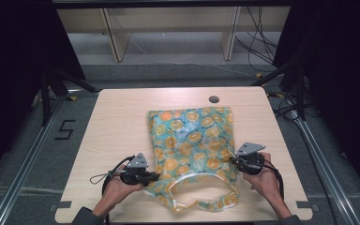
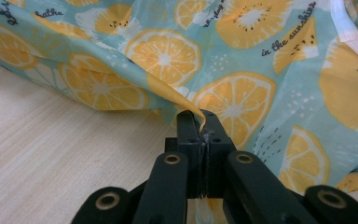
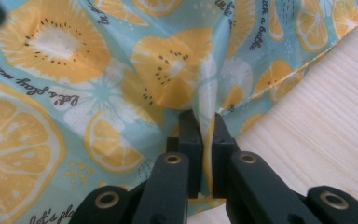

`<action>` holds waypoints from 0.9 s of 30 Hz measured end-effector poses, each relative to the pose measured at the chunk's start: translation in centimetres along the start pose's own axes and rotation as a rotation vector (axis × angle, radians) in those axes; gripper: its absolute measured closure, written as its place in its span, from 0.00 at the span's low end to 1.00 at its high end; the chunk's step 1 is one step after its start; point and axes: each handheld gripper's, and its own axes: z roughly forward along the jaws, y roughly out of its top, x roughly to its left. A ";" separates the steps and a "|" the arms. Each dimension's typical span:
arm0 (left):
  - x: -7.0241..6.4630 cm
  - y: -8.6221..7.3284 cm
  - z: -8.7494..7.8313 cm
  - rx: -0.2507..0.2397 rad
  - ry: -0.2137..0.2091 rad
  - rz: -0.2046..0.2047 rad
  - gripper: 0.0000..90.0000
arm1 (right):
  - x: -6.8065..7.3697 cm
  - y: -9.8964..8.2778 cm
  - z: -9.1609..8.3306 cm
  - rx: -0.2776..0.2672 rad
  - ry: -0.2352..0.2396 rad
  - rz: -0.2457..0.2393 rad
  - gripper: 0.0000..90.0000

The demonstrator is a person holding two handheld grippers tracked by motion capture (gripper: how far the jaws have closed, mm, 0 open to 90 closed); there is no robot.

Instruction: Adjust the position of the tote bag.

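A teal cloth bag point(image 1: 191, 140) printed with orange citrus slices lies flat in the middle of the wooden table point(image 1: 117, 117), its handles toward the near edge. My left gripper point(image 1: 155, 176) is at the bag's left side near the opening, shut on a fold of the fabric point(image 2: 186, 100). At the bag's right side my right gripper point(image 1: 233, 161) pinches the bag's edge point(image 3: 208, 121) between its jaws. Both pinched folds stand up slightly off the table.
A round cable hole point(image 1: 214, 99) sits near the table's far edge. Bare wood lies to the left and right of the bag. Beyond the table are wooden shelf legs point(image 1: 117, 42) and loose cables point(image 1: 258, 47) on the floor.
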 end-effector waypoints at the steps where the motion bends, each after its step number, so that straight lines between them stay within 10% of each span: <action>1: -0.1 0.0 -0.1 -0.003 0.005 0.002 0.98 | 0.0 0.0 0.0 0.000 0.008 -0.001 0.98; 7: -0.1 -0.4 -0.2 0.008 -0.001 -0.004 0.97 | 0.6 -0.2 -0.2 0.003 0.014 -0.009 0.97; 12: -0.2 -0.2 -0.9 0.001 0.058 0.034 0.76 | 0.6 -0.1 -0.5 -0.030 0.007 0.039 0.83; 20: -1.1 0.6 -3.0 -0.112 0.109 -0.015 0.54 | 0.8 0.5 -3.2 -0.139 0.006 0.083 0.62; 27: -3.5 2.3 -4.2 -0.126 0.057 0.030 0.46 | 1.1 0.8 -4.5 -0.162 0.038 0.134 0.56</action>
